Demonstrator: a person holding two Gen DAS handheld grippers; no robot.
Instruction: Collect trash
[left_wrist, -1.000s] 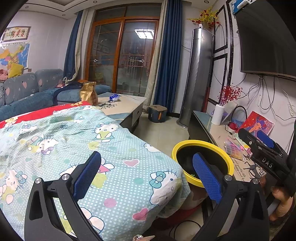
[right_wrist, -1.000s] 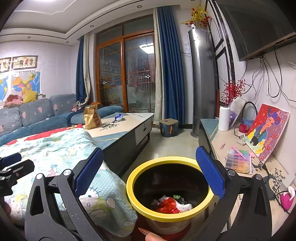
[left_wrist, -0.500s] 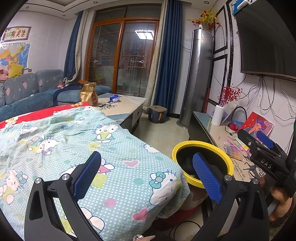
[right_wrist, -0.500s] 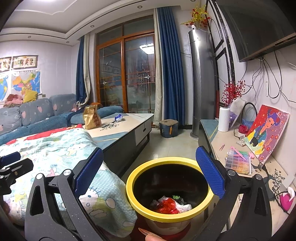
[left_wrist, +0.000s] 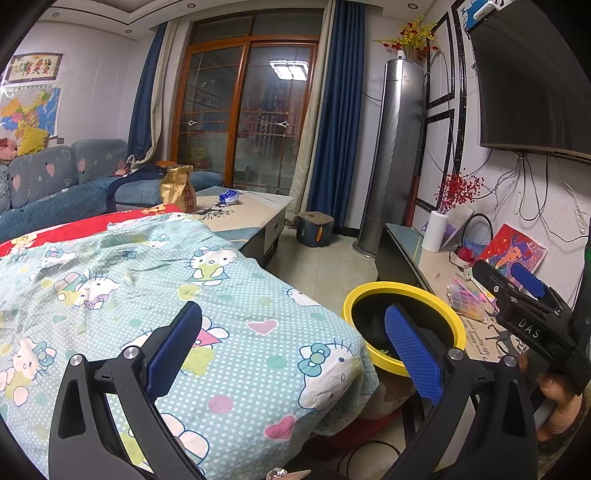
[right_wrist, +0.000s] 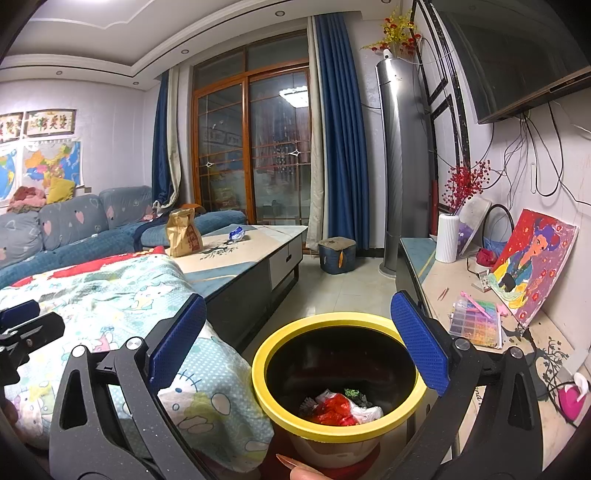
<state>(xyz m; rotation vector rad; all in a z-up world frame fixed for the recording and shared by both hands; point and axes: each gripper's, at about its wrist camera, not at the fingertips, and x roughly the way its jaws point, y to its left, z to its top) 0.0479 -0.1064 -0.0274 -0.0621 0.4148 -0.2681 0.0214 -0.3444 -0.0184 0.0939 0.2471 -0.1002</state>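
Observation:
A yellow-rimmed black trash bin (right_wrist: 334, 424) stands on the floor beside the bed, with red and white wrappers (right_wrist: 338, 408) lying at its bottom. My right gripper (right_wrist: 299, 345) hangs open just above the bin, nothing between its blue pads. My left gripper (left_wrist: 293, 343) is open over the cartoon-cat blanket (left_wrist: 147, 280), the bin (left_wrist: 406, 295) at its right. Far off on the coffee table (right_wrist: 236, 254) sit a brown paper bag (right_wrist: 183, 232) and a blue-white wrapper (right_wrist: 236, 233). The left wrist view shows them too: bag (left_wrist: 178, 188), wrapper (left_wrist: 229, 196).
A low TV cabinet (right_wrist: 443, 291) runs along the right wall with a bead box (right_wrist: 476, 326), a painting (right_wrist: 532, 266) and a white vase (right_wrist: 447, 238). A blue sofa (right_wrist: 74, 229) lines the left. A small stool (right_wrist: 337, 255) and tall air conditioner (right_wrist: 402, 166) stand by the curtains.

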